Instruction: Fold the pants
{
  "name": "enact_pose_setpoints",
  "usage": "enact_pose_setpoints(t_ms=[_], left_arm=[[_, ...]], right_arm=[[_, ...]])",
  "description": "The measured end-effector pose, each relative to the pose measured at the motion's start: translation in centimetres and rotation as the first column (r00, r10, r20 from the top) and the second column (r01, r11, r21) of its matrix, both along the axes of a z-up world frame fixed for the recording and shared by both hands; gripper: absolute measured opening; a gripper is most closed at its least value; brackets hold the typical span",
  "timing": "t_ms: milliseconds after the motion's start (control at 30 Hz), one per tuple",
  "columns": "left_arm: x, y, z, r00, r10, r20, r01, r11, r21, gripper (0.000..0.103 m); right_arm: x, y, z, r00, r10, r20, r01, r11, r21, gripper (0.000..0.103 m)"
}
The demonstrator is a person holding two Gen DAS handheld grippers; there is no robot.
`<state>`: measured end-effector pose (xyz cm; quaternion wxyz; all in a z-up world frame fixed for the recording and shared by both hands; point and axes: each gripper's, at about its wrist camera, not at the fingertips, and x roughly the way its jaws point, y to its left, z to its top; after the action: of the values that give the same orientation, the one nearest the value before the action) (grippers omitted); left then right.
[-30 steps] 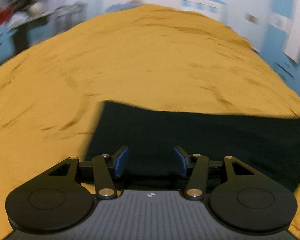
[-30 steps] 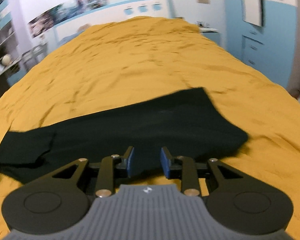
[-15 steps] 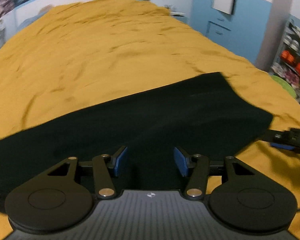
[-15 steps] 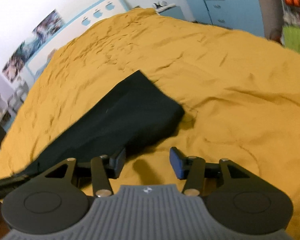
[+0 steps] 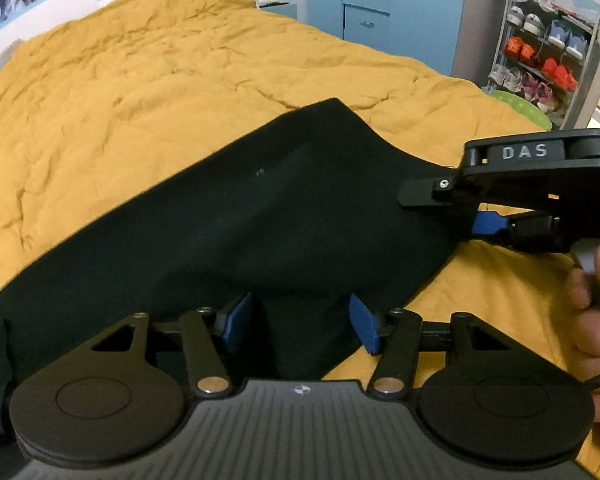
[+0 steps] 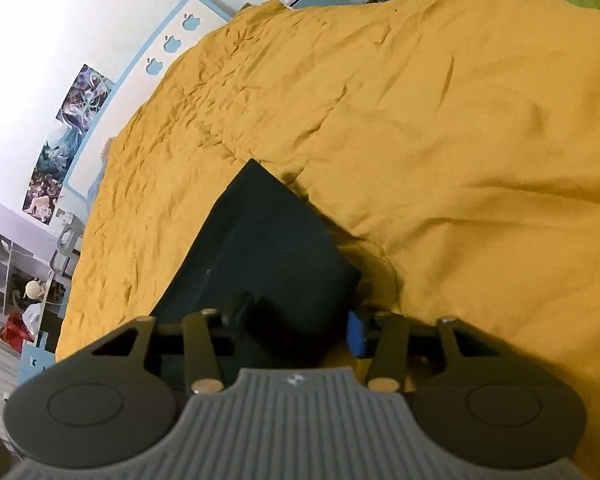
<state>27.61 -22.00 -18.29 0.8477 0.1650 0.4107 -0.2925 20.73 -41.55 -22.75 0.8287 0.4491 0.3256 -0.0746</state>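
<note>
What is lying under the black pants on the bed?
Under the black pants only the yellow bedcover shows, wrinkled and reaching out on every visible side. Whatever lies directly beneath the cloth is covered, so nothing more can be seen there.

Both cameras ride just behind their tools, tilted down and close. The left tool (image 5: 300, 322) faces the blue wardrobe (image 5: 384, 8); the right tool (image 6: 300, 326), rolled, faces the headboard (image 6: 140, 76). Both see the black fabric pants (image 5: 260, 216) on the mustard-yellow bedspread (image 6: 420, 120).
</note>
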Motion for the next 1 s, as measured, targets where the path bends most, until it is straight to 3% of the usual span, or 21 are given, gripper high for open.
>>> enact_pose_setpoints(t_ms=[200,333,533,633,700,767,900,1000], left_arm=[[-0.1,1.8,2.2,0.999,0.048,-0.001,-0.048,0.995,-0.086,0.064],[0.1,3.6,4.0,0.994,0.101,0.052,-0.093,0.985,-0.147,0.064],[2.4,5.9,2.8,0.977,0.211,0.030,-0.207,0.974,-0.095,0.064],[3.1,6.0,0.1,0.978,0.203,-0.050,-0.205,0.978,-0.049,0.064],[2.9,5.8,-1.0,0.980,0.190,-0.053,-0.192,0.981,-0.036,0.064],[2.8,5.8,-1.3,0.982,0.185,-0.044,-0.187,0.982,-0.035,0.064],[3.6,8.0,0.1,0.974,0.186,-0.130,-0.204,0.970,-0.135,0.064],[3.5,10.5,1.7,0.970,0.211,-0.122,-0.231,0.953,-0.195,0.064]], right_arm=[[-2.4,0.3,0.2,0.997,-0.067,-0.028,0.069,0.995,0.076,0.039],[-2.2,1.1,0.0,0.996,-0.089,-0.019,0.091,0.990,0.112,0.044],[-0.6,1.3,-1.2,0.993,-0.117,-0.027,0.120,0.981,0.153,0.046],[-0.3,1.4,-1.2,0.992,-0.126,-0.003,0.125,0.980,0.155,0.035],[-0.3,1.4,-1.4,0.992,-0.127,0.019,0.122,0.978,0.169,0.025],[-0.3,1.4,-1.3,0.991,-0.126,0.043,0.117,0.978,0.176,0.023],[-0.1,1.7,-0.3,0.990,-0.117,0.079,0.105,0.984,0.143,0.020],[0.1,2.2,1.1,0.988,-0.113,0.101,0.101,0.988,0.112,0.017]])
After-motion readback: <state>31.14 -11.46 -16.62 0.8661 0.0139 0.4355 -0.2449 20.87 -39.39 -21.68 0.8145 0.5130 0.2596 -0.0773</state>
